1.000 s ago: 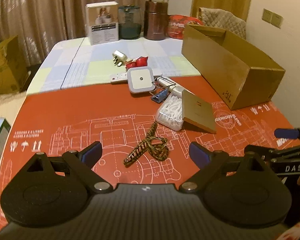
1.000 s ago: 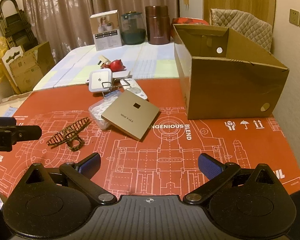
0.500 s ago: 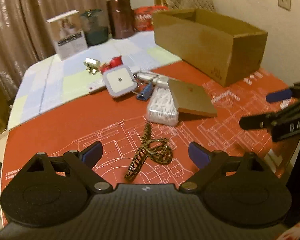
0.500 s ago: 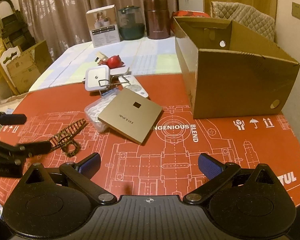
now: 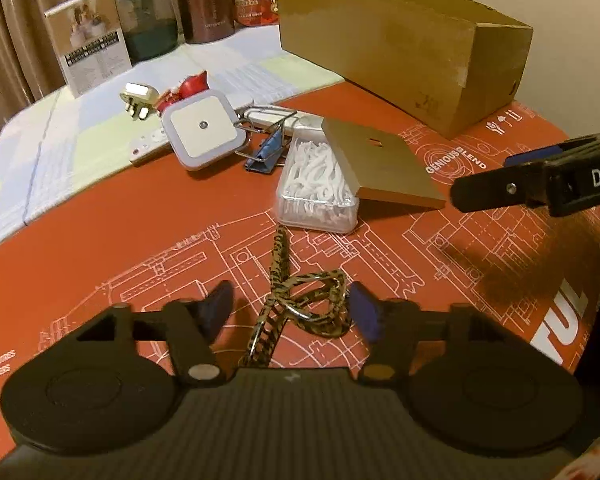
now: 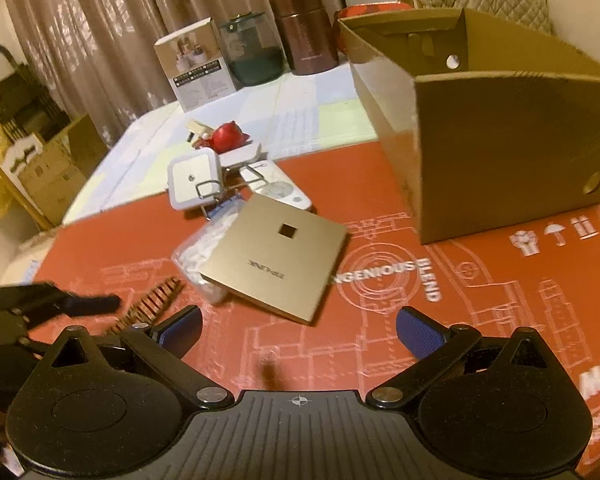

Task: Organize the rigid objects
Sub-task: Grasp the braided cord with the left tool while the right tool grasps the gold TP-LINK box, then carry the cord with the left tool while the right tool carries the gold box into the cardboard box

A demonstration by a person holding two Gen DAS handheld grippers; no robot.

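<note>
A leopard-print hair clip (image 5: 296, 300) lies on the red mat, between the open fingers of my left gripper (image 5: 290, 312). Beyond it are a clear box of white floss picks (image 5: 318, 184), a gold TP-Link box (image 5: 376, 168) leaning on it, a blue binder clip (image 5: 266, 152), a white square night light (image 5: 202, 132), a white plug (image 5: 138, 98) and a red figure (image 5: 188, 86). My right gripper (image 6: 298, 330) is open and empty, just short of the gold box (image 6: 276, 256). The open cardboard box (image 6: 500, 128) stands to the right.
At the table's far end stand a white carton (image 5: 88, 48), a green glass jar (image 5: 150, 26), a brown canister (image 5: 206, 0) and a red tin (image 5: 256, 0). The right gripper's finger (image 5: 540, 184) reaches in from the right. Cardboard boxes (image 6: 48, 168) sit off the table's left.
My left gripper has moved forward and down until the hair clip lies between its fingers. My right gripper has moved forward toward the gold box.
</note>
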